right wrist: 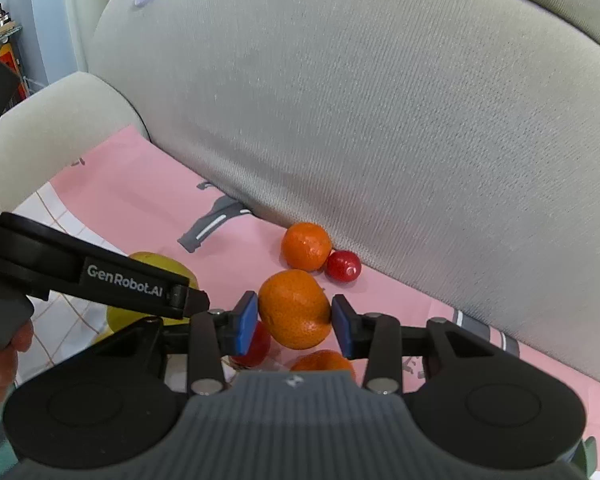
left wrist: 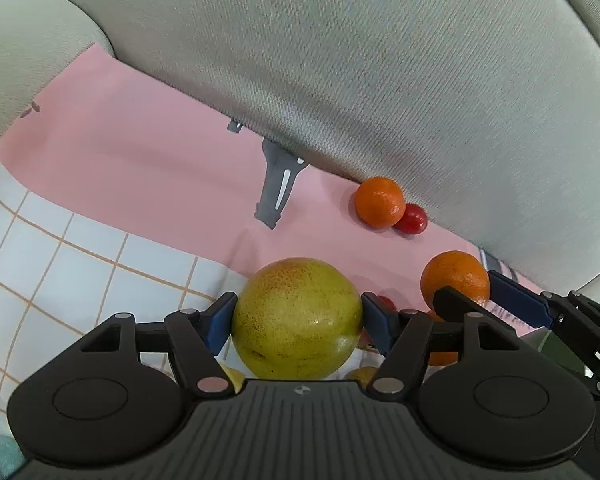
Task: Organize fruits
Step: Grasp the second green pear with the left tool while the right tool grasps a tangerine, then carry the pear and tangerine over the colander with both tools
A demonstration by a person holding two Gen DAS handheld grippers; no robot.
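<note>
Against the sofa back (right wrist: 380, 120), a mandarin (right wrist: 306, 246) and tomato (right wrist: 343, 266) lay touching; nearer it, the left gripper (left wrist: 298, 316) clamped a pear (left wrist: 296, 320) — the right gripper (right wrist: 294, 318) pinched an orange (right wrist: 294, 308) — both lifted, presumably for sorting.

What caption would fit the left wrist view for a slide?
Left gripper clamps a yellow-green fruit above the pink cloth; right gripper holds an orange.
</note>
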